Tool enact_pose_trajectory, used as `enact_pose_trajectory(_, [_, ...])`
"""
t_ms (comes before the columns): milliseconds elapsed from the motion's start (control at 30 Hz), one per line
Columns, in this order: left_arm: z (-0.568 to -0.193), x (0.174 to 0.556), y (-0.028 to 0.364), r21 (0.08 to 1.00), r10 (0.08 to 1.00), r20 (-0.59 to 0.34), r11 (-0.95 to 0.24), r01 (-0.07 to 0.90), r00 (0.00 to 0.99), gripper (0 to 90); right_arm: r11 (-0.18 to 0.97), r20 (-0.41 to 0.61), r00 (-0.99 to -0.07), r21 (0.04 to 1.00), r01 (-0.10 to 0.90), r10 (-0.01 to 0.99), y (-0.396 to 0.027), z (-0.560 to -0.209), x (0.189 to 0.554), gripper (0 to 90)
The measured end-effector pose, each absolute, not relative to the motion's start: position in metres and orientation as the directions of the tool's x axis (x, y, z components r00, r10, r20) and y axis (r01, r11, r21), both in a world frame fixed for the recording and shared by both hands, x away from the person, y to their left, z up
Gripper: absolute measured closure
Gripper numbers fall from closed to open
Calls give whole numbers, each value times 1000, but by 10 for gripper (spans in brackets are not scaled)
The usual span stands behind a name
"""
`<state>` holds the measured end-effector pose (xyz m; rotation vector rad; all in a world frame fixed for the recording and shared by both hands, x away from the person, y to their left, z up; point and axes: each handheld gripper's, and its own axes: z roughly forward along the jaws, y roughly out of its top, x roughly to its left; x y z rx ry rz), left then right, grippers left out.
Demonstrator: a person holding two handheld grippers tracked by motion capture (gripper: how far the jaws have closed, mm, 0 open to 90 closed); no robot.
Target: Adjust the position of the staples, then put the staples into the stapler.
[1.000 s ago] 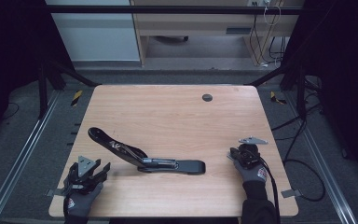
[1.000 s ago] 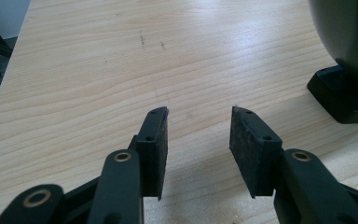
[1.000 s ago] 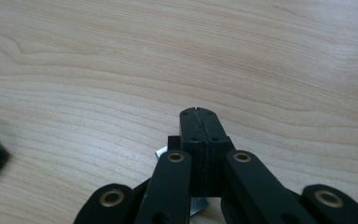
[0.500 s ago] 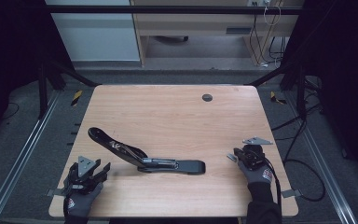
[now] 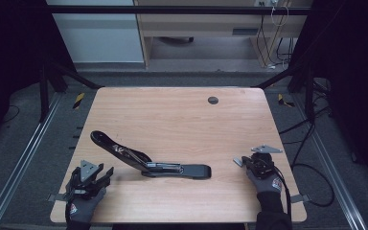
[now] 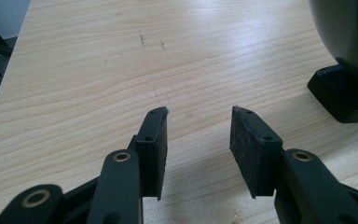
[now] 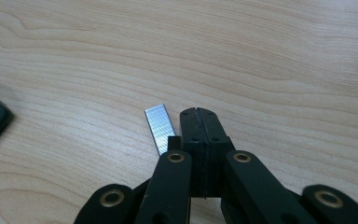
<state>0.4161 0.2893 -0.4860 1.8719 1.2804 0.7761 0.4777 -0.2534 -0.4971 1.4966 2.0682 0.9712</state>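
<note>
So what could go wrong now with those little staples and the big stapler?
The right gripper has its jaws shut, and the staple strip lies on the table beside them, not between them. It is thin and flat, so grabbing it may slip or snap it. The stapler lies open and loose, so a nudge might slide it. The left gripper is open, holding nothing to steady it.
</note>
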Motion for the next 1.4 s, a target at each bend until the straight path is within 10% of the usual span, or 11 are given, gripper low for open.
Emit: enact_pose_trajectory(1400, [-489,419,290,818,937,65,-247,520,343,543,335,23,-453,642,690,891,-237,-465,493,688])
